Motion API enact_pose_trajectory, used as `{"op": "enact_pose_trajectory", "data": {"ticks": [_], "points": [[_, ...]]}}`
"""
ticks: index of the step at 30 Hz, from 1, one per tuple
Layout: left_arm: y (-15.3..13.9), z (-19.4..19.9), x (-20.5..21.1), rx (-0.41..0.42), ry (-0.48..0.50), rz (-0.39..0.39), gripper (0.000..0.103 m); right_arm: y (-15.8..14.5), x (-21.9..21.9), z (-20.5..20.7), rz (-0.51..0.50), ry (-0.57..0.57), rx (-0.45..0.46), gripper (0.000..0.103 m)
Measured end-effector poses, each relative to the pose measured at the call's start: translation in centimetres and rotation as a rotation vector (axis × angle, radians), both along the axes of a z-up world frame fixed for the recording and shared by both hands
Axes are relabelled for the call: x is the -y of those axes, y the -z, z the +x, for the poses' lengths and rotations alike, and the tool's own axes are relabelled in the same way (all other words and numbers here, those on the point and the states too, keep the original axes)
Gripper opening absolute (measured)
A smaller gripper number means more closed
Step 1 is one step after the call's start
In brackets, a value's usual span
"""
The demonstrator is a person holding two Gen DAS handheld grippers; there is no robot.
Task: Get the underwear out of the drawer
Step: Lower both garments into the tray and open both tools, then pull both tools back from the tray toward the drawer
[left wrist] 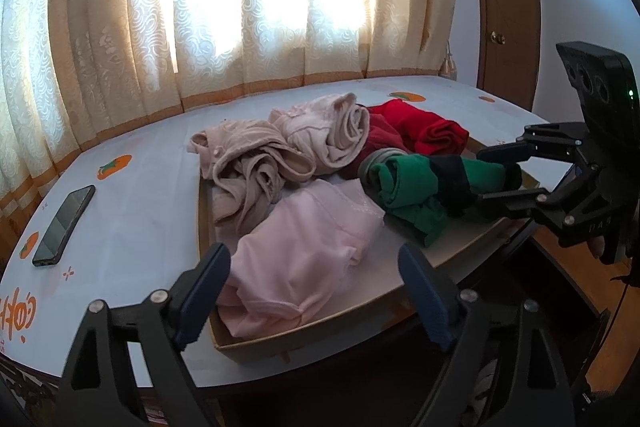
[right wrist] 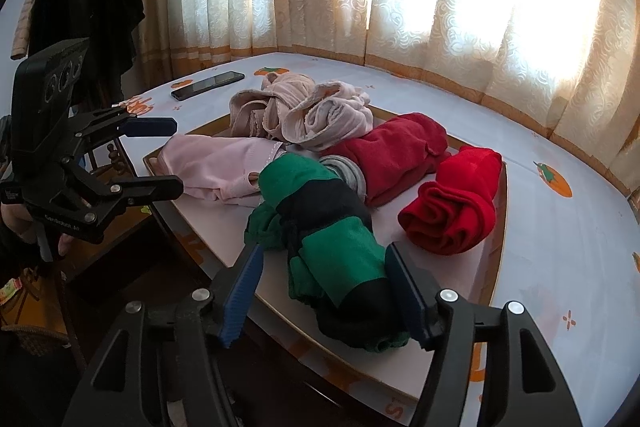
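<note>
At the near edge of the cloth-covered surface (left wrist: pixel 120 251) I hold both claws tilted downward toward the drawer (left wrist: pixel 260 345), which lies flat on the cloth with its near corner at the surface's edge.

My left claw (left wrist: pixel 316 291) is at the drawer's near-left corner with its fingers spread wide. A pale pink piece of underwear (left wrist: pixel 304 251) lies folded between and just beyond the tips. Neither pad presses on it, so this claw has hold of nothing. In the right wrist view one of my fingertips (right wrist: pixel 64 243) shows under that claw's handle.

My right claw (right wrist: pixel 326 291) comes in over the drawer's near-right side, about half open. A rolled green-and-black piece of underwear (right wrist: pixel 332 227) lies between its fingers. The right-hand pad sits against the roll's dark end, while the left-hand pad stands just clear, so the roll is not pinched and rests on the drawer floor.

All the underwear is in the drawer:
- Two beige rolls, one loose (left wrist: pixel 256 163) and one tighter (left wrist: pixel 332 135), lie against the far rim.
- A dark red roll (right wrist: pixel 400 151) lies beside them, and a bright red roll (right wrist: pixel 452 203) sits toward the right rim.
- A grey piece (right wrist: pixel 348 167) is tucked between the green roll and the dark red one.

A phone (left wrist: pixel 64 223) lies on the cloth near the surface's left edge, well apart from the drawer. Lit curtains (left wrist: pixel 240 7) hang along the far edge.
</note>
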State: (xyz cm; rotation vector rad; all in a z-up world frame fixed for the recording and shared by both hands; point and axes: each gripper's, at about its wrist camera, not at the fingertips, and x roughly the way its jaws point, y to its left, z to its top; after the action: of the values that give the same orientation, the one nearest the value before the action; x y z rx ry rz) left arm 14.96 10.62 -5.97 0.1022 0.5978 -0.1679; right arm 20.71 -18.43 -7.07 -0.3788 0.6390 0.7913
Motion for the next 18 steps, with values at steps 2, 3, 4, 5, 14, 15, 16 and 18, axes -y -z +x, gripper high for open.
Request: {"op": "enact_pose_trajectory", "data": {"ticks": [2,3,4,5,14,15,16,18], "points": [[0.00,0.02,-0.01,-0.001,0.001,0.000,0.088,-0.03,0.06,-0.08,0.006,0.005,-0.002,0.067],[0.02,-0.01,0.00,-0.002,-0.001,0.000,0.088,-0.04,0.07,-0.11,0.008,0.006,-0.005,0.067],[0.03,-0.03,0.00,-0.002,-0.003,-0.001,0.090,-0.04,0.11,-0.15,0.009,0.007,-0.005,0.068],[0.02,-0.04,-0.01,-0.002,-0.005,-0.002,0.091,-0.04,0.12,-0.23,0.010,0.008,-0.003,0.069],[-0.16,-0.40,-0.03,0.000,-0.018,-0.015,0.098,-0.12,0.30,-0.74,0.018,0.019,-0.004,0.071],[-0.17,-0.37,-0.05,0.000,-0.017,-0.015,0.098,-0.14,0.36,-0.78,0.019,0.021,-0.006,0.071],[-0.18,-0.37,-0.06,0.000,-0.018,-0.016,0.098,-0.16,0.37,-0.81,0.019,0.027,-0.009,0.072],[-0.18,-0.42,-0.05,-0.001,-0.020,-0.019,0.098,-0.21,0.42,-0.96,0.021,0.037,-0.013,0.074]]}}
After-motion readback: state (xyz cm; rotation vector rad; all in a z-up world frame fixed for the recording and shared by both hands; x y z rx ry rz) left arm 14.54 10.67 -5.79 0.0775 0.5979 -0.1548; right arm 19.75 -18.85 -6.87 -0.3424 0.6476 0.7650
